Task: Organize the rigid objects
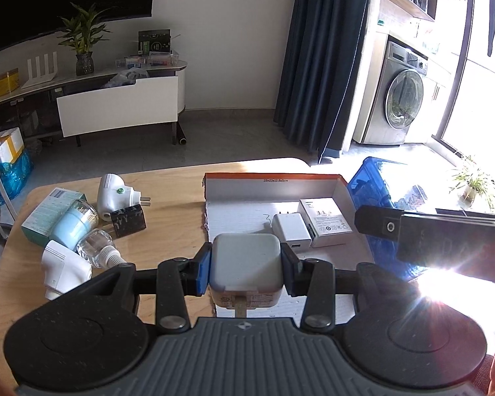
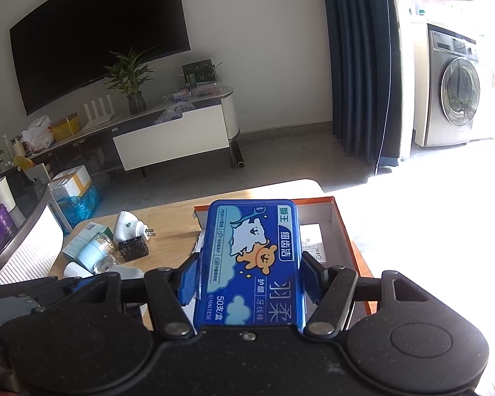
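Sunlit wooden counter, TV room behind. Left hand-held gripper pinching white charger; right hand-held gripper clamping blue floss box, both tilted down.

We see a dark TV on the white wall; below it a low cabinet (plant on top), right of it blue curtains, washer, glaring sunlight.

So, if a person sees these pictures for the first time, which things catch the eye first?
Probably the bright blue floss-pick box with its cartoon bear, clamped in the right tongs above the orange-edged cardboard tray. Next, the white cube charger gripped in the left tongs at the tray's near edge. Beyond it, a small white adapter and a white box lie in the tray.
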A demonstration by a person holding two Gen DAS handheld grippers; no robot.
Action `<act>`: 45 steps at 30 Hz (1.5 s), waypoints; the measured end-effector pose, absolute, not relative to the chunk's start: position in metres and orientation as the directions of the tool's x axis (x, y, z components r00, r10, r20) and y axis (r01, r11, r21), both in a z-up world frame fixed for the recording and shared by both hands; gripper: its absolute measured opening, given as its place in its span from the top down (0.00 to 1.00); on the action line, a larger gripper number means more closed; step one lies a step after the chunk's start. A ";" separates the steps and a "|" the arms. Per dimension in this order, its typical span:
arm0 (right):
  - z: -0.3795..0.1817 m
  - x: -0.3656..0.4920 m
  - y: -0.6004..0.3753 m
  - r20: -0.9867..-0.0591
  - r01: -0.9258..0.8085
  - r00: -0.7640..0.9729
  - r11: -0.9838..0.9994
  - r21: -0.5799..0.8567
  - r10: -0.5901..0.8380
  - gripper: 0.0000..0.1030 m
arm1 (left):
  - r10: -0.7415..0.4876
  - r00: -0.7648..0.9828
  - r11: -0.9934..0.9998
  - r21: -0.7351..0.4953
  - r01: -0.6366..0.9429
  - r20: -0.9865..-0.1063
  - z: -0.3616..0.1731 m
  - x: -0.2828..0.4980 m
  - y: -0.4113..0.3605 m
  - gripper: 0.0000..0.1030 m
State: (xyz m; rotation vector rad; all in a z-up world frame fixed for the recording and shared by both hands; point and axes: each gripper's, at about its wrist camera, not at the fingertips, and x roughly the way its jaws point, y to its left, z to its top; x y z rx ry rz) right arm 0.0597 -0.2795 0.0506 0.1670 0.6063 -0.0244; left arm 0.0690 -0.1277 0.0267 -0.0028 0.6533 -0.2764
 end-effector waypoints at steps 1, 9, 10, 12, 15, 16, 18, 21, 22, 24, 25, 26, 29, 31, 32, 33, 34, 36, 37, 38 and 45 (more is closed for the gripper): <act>0.050 0.060 -0.280 -0.569 0.073 0.822 0.986 0.148 0.024 0.27 | -0.256 0.758 0.963 -0.089 0.255 -0.600 0.026 0.069 -0.129 0.59; 0.048 0.063 -0.287 -0.571 0.094 0.821 0.984 0.149 0.008 0.27 | -0.268 0.748 0.958 -0.091 0.270 -0.606 0.024 0.074 -0.137 0.59; 0.048 0.064 -0.288 -0.572 0.096 0.820 0.984 0.150 0.007 0.27 | -0.270 0.747 0.958 -0.091 0.272 -0.608 0.023 0.075 -0.138 0.59; 0.046 0.066 -0.289 -0.575 0.099 0.818 0.984 0.149 0.004 0.27 | -0.274 0.744 0.957 -0.093 0.276 -0.610 0.022 0.075 -0.140 0.59; 0.045 0.069 -0.290 -0.577 0.104 0.817 0.984 0.147 0.000 0.27 | -0.279 0.738 0.955 -0.094 0.282 -0.614 0.021 0.077 -0.144 0.59; 0.044 0.070 -0.290 -0.577 0.106 0.817 0.983 0.147 -0.002 0.27 | -0.280 0.737 0.954 -0.094 0.283 -0.615 0.020 0.077 -0.145 0.59; 0.043 0.073 -0.290 -0.580 0.110 0.815 0.983 0.146 -0.005 0.27 | -0.282 0.734 0.953 -0.096 0.286 -0.618 0.019 0.079 -0.147 0.59; 0.040 0.076 -0.291 -0.583 0.117 0.812 0.983 0.144 -0.012 0.27 | -0.286 0.729 0.952 -0.098 0.289 -0.622 0.018 0.081 -0.150 0.59; 0.039 0.076 -0.292 -0.584 0.120 0.811 0.982 0.144 -0.013 0.27 | -0.288 0.727 0.951 -0.100 0.292 -0.623 0.017 0.081 -0.151 0.59; 0.037 0.078 -0.294 -0.586 0.127 0.810 0.981 0.145 -0.018 0.27 | -0.291 0.726 0.950 -0.099 0.296 -0.623 0.017 0.082 -0.153 0.59; 0.037 0.079 -0.295 -0.587 0.129 0.810 0.981 0.145 -0.020 0.27 | -0.293 0.724 0.949 -0.099 0.298 -0.625 0.017 0.083 -0.154 0.59; 0.036 0.080 -0.295 -0.588 0.132 0.809 0.981 0.144 -0.023 0.27 | -0.295 0.722 0.948 -0.101 0.300 -0.625 0.016 0.084 -0.155 0.59; 0.034 0.082 -0.295 -0.590 0.140 0.807 0.980 0.144 -0.029 0.27 | -0.298 0.718 0.947 -0.102 0.304 -0.629 0.015 0.085 -0.158 0.59; 0.032 0.084 -0.296 -0.592 0.142 0.805 0.979 0.143 -0.031 0.27 | -0.301 0.716 0.946 -0.103 0.307 -0.630 0.014 0.086 -0.160 0.59; 0.031 0.086 -0.296 -0.593 0.144 0.805 0.979 0.142 -0.032 0.27 | -0.301 0.714 0.946 -0.102 0.308 -0.632 0.014 0.087 -0.161 0.59; 0.030 0.087 -0.297 -0.593 0.144 0.805 0.979 0.142 -0.032 0.27 | -0.302 0.714 0.945 -0.102 0.310 -0.632 0.013 0.088 -0.161 0.59; 0.030 0.087 -0.297 -0.594 0.144 0.804 0.979 0.143 -0.032 0.27 | -0.303 0.713 0.945 -0.103 0.311 -0.632 0.013 0.088 -0.162 0.59; 0.029 0.088 -0.297 -0.595 0.144 0.803 0.979 0.143 -0.031 0.27 | -0.304 0.711 0.945 -0.104 0.311 -0.634 0.012 0.089 -0.163 0.59; 0.028 0.089 -0.297 -0.597 0.145 0.802 0.979 0.142 -0.033 0.27 | -0.304 0.710 0.945 -0.104 0.311 -0.635 0.012 0.090 -0.163 0.59; 0.027 0.090 -0.297 -0.597 0.146 0.801 0.979 0.140 -0.034 0.27 | -0.304 0.710 0.945 -0.105 0.310 -0.636 0.012 0.090 -0.163 0.59; 0.023 0.095 -0.302 -0.604 0.144 0.796 0.980 0.136 -0.033 0.27 | -0.306 0.701 0.944 -0.109 0.312 -0.644 0.009 0.095 -0.166 0.59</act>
